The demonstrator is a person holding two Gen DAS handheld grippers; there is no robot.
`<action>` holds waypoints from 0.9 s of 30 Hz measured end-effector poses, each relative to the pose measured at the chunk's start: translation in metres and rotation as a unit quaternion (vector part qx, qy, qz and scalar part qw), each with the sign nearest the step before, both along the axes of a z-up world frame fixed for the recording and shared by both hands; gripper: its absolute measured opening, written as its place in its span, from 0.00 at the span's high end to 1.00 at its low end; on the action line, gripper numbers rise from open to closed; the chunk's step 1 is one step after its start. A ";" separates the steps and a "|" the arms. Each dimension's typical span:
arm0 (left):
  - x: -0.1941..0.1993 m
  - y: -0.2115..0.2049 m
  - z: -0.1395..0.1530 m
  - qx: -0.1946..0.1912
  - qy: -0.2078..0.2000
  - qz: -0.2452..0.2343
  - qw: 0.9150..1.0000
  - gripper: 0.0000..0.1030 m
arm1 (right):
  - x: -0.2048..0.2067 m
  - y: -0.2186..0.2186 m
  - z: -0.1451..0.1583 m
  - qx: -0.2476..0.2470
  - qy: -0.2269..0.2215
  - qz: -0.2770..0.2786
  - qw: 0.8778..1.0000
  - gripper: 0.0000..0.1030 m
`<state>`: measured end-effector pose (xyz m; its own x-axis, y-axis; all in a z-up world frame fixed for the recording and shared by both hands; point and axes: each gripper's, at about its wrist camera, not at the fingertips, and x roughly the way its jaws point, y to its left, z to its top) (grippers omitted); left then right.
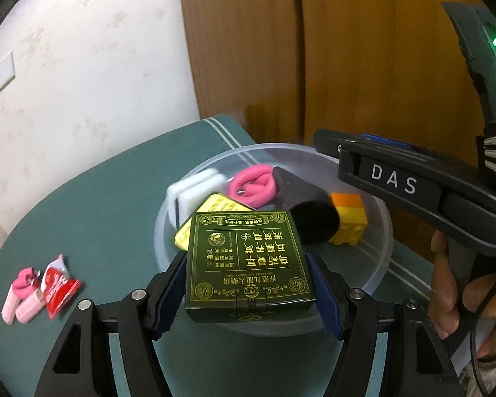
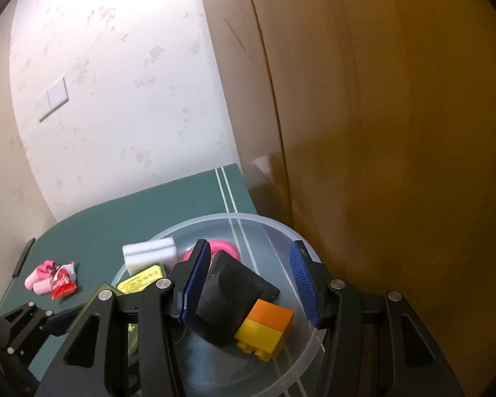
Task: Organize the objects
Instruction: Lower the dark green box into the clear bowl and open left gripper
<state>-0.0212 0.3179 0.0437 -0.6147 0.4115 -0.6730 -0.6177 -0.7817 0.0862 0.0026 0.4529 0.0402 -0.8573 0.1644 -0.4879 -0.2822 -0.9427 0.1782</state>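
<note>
- Left wrist view: the left gripper [image 1: 248, 292] clamps a green box [image 1: 248, 261] over the near rim of the clear bowl [image 1: 373, 274]. Let go here, the box could tip out over the rim.
- In the bowl: one white sponge [image 1: 188, 192], one pink coil [image 1: 253, 185], one black block [image 1: 306, 211], one yellow-orange brick [image 1: 349, 223], one yellow packet [image 1: 211, 213].
- Right wrist view: the right gripper [image 2: 248, 284] hangs over the bowl, jaws apart, holding nothing. On the far left of the green cloth [image 2: 115, 225] lie two pink clips [image 2: 38, 279] and one red sachet [image 2: 62, 283].

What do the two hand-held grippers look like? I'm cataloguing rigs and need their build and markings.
Both are black plastic with silver pivot bolts and ribbed blue pads. The left hand-held gripper and the right hand-held gripper match in their own views. Seen from the left wrist, the right one's body bears white "DAS" lettering, a green light above, a black-and-white striped strap and a thin dark cable by the hand.
</note>
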 end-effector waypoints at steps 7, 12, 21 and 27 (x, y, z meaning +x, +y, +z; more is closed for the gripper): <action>-0.009 0.005 -0.006 0.008 -0.001 -0.006 1.000 0.25 | 0.003 0.001 0.003 0.011 0.008 -0.008 1.000 0.49; -0.008 0.002 -0.006 0.008 0.011 -0.001 1.000 0.05 | 0.003 0.001 0.002 0.011 0.007 -0.009 1.000 0.50; -0.014 -0.005 -0.001 0.011 0.008 0.010 1.000 0.05 | 0.006 0.003 0.003 0.010 0.006 -0.011 1.000 0.50; -0.011 -0.016 0.006 0.022 0.003 0.022 1.000 0.03 | 0.007 0.004 0.002 0.011 0.006 -0.011 1.000 0.50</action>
<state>-0.0322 0.3015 0.0496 -0.6371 0.4130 -0.6508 -0.5821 -0.8113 0.0550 0.0093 0.4569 0.0419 -0.8588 0.1940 -0.4742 -0.3008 -0.9402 0.1601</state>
